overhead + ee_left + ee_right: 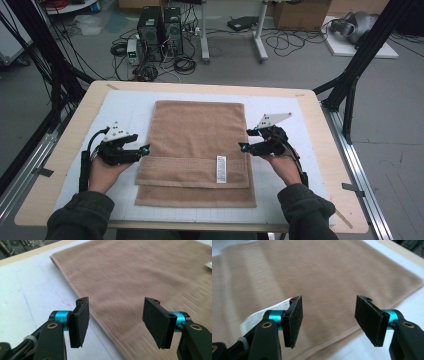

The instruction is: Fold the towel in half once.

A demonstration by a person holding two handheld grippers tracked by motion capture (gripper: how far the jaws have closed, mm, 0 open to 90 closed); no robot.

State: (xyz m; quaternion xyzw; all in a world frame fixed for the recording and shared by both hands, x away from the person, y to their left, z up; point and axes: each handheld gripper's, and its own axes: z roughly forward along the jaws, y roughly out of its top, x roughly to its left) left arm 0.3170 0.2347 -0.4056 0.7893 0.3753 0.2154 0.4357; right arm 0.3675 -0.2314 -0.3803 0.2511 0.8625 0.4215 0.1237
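A brown towel lies folded on a white mat, its near part doubled over and bearing a white label. My left gripper hovers at the towel's left edge, jaws open and empty. In the left gripper view the left gripper stands over the towel's edge with nothing between the pads. My right gripper sits at the towel's right edge, also open. In the right gripper view the right gripper is above the towel, and the label shows behind its left jaw.
The mat covers a wooden table whose bare rim runs round it. Beyond the far edge stand computer towers amid cables on the floor. Black frame posts rise at both sides of the table.
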